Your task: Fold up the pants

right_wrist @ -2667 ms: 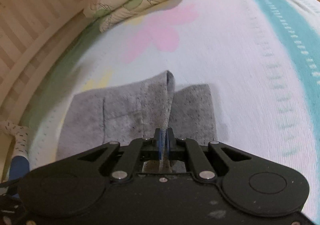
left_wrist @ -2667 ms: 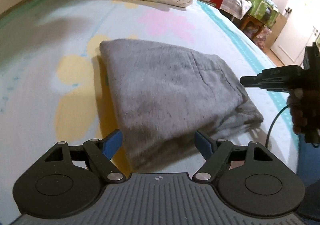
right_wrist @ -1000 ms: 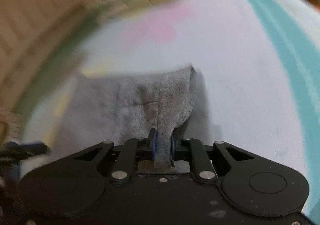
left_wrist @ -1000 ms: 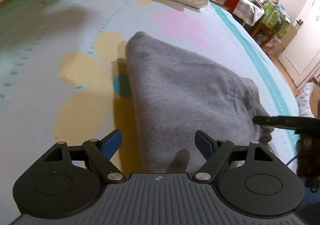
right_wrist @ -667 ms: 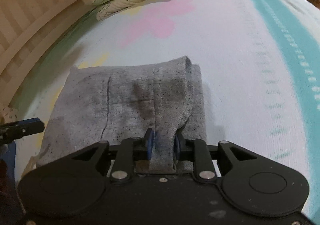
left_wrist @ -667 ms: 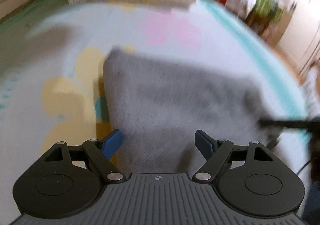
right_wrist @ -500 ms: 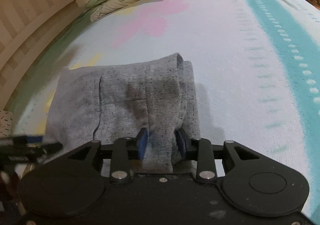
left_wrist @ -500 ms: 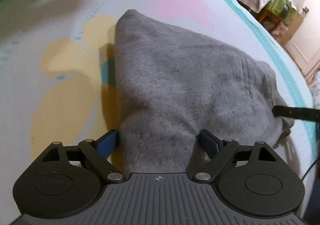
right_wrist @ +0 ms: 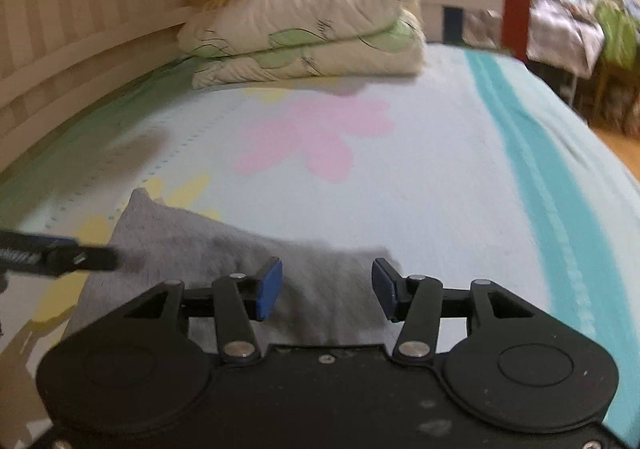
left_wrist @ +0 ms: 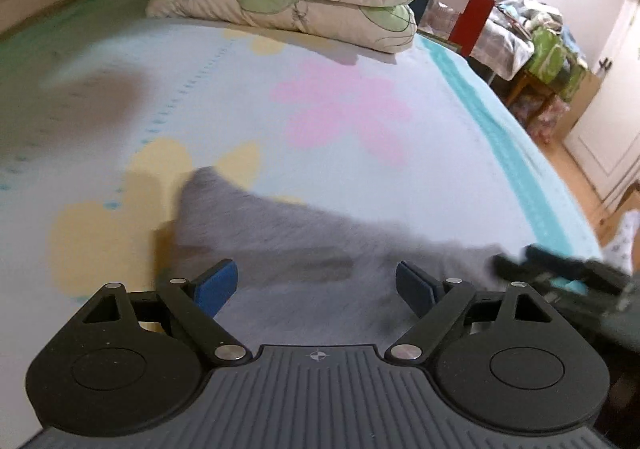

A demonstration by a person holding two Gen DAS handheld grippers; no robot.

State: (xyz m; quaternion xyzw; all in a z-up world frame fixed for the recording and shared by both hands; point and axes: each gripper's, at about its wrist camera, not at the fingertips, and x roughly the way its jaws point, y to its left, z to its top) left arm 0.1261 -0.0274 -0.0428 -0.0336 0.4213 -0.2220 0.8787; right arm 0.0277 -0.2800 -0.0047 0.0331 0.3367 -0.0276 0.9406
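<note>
The grey pants point(left_wrist: 304, 249) lie folded into a compact bundle on the flowered bed sheet point(left_wrist: 340, 121); they also show in the right wrist view point(right_wrist: 224, 253). My left gripper point(left_wrist: 316, 287) is open and empty, just above the near edge of the bundle. My right gripper point(right_wrist: 326, 289) is open and empty, raised over the bundle's near right corner. The right gripper's fingers show blurred at the right of the left wrist view point(left_wrist: 560, 269). The left gripper's fingers enter the right wrist view from the left point(right_wrist: 60, 255).
Two stacked leaf-print pillows point(left_wrist: 288, 1) lie at the head of the bed against a wooden headboard point(right_wrist: 92, 9). A teal stripe point(right_wrist: 540, 177) runs along the bed's right side. Furniture and clutter point(left_wrist: 532, 45) stand beyond the right edge.
My right gripper has opened and let go of the pants' edge, then lifted back. My left gripper has also pulled back and tilted up. The pants now lie flat.
</note>
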